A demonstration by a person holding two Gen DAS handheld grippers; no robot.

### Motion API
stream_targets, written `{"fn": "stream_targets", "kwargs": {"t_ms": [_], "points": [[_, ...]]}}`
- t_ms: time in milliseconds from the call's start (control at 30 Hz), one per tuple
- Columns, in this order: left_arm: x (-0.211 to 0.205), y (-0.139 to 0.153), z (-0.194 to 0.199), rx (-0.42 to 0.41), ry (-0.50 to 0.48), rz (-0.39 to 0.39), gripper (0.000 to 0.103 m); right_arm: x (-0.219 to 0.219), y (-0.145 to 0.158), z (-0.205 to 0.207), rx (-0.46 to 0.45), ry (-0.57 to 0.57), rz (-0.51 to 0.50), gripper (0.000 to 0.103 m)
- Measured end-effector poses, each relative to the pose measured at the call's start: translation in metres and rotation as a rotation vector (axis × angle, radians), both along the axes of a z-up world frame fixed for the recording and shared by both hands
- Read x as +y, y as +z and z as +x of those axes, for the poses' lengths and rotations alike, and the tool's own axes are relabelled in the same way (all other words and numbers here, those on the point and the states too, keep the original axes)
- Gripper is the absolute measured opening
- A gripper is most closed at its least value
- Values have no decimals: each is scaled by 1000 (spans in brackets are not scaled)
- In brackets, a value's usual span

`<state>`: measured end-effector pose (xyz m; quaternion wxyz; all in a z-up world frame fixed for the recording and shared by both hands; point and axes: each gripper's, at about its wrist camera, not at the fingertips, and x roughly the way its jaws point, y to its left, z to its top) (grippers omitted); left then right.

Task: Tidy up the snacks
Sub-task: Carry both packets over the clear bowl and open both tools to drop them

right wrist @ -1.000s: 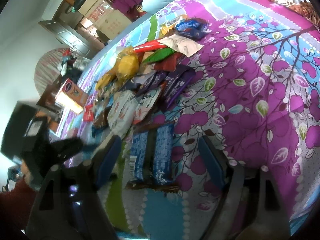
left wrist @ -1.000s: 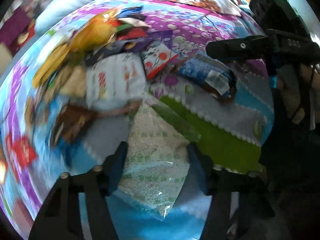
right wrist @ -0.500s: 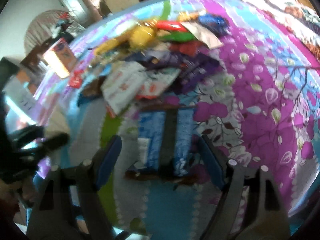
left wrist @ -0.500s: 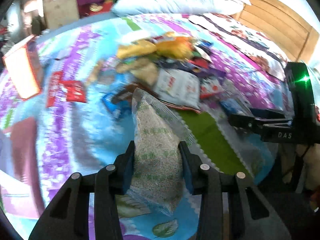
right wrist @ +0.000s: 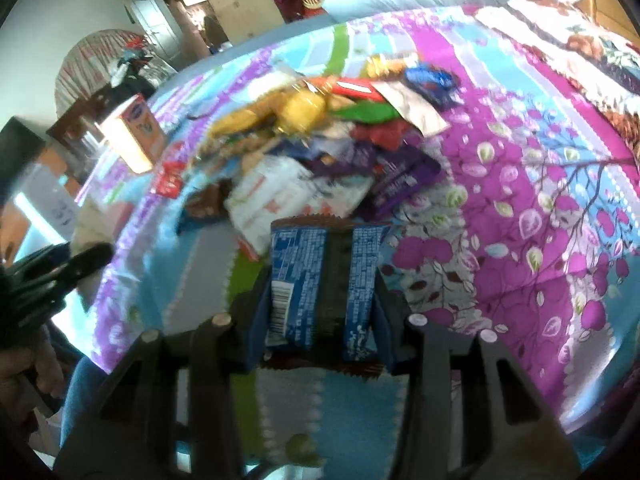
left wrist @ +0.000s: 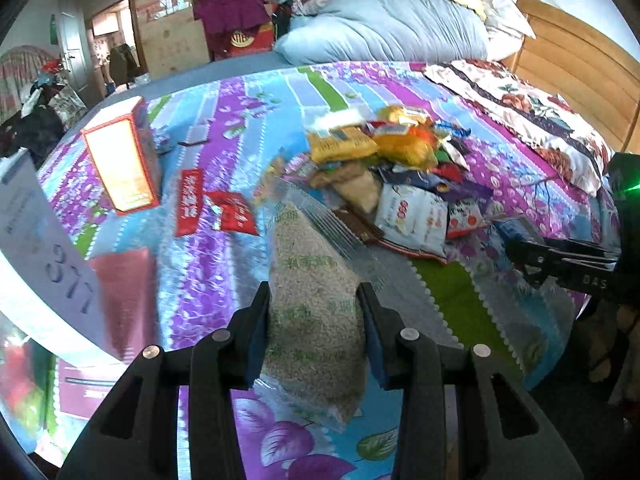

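My left gripper (left wrist: 314,310) is shut on a clear bag of pale grains with green print (left wrist: 310,280), held up off the bedspread. My right gripper (right wrist: 320,292) has its jaws closing on a blue snack packet with a dark middle strip (right wrist: 324,276); both pads press its sides and it is lifted. The right gripper (left wrist: 560,258) also shows at the right edge of the left wrist view. A heap of snack packets (left wrist: 396,168) (right wrist: 320,148) lies mid-bed. Red sachets (left wrist: 216,208) lie apart to the left.
An orange-and-white carton (left wrist: 120,160) (right wrist: 134,136) stands at the far left of the floral bedspread (right wrist: 520,200). A white card with numbers (left wrist: 44,264) sits at the left edge. Pillows (left wrist: 392,28) and a wooden headboard (left wrist: 580,64) are at the far end.
The left gripper closed on the grain bag, lifted it and rolled, so the view now looks up the bed. The right gripper's jaws came in onto the blue packet and raised it.
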<state>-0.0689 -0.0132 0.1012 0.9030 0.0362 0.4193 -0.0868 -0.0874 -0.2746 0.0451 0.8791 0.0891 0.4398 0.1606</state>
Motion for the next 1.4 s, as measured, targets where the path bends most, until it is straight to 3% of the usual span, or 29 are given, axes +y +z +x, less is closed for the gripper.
{"fn": "stream_targets", "kwargs": {"t_ms": [167,367,567,767,900,1033,1233,1400], "points": [[12,21,-8,-38,27,-21,42,17,34,-1,-52,31,28,45],[40,72,-29,-140,64,-68,42,63,104,2,-185,141,74,45],[120,126,-42,-229,229,-139,42,148,180,15,-308,322,124,45],[211,160,-58,-288,408,-122,42,260,225,18,-339,537,165,45],[277,169,-64,-281,531,-120,42,337,231,21,-300,662,171,45],[326,162,-58,-228,610,-109,42,402,219,23,-218,740,154,45],[380,112,-29,-54,670,-119,42,483,181,41,-66,783,61,45],[396,69,-10,51,673,-136,42,509,144,52,18,781,-30,45]]}}
